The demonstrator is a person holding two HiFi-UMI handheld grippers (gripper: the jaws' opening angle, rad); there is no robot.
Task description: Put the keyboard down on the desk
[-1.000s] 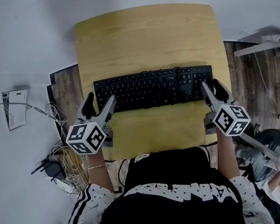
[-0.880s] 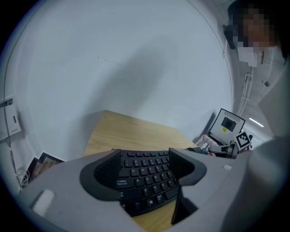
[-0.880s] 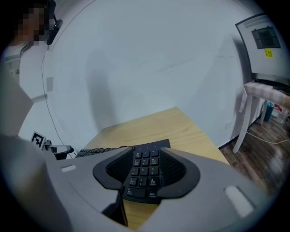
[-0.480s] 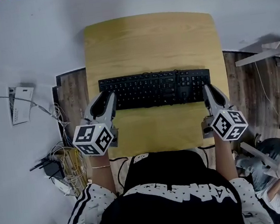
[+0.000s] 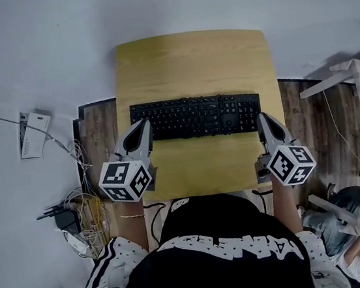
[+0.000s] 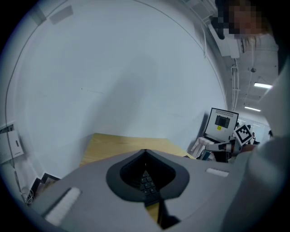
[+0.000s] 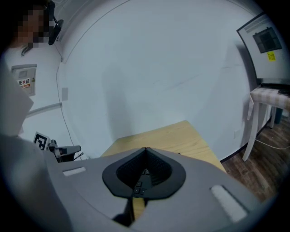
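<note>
On the wooden desk (image 5: 188, 56), across its middle, a black keyboard (image 5: 196, 117) lying flat; toward the desk's left edge the left gripper (image 5: 143, 125), toward its right edge the right gripper (image 5: 260, 118) — both with jaws closed tip to tip, grasping nothing, keys showing through the hollow behind the tips.

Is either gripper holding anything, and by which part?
Cannot be told. The left gripper and right gripper are both shut, tips meeting at opposite ends of the keyboard; keys show between the jaws, but no real pinch is visible.
</note>
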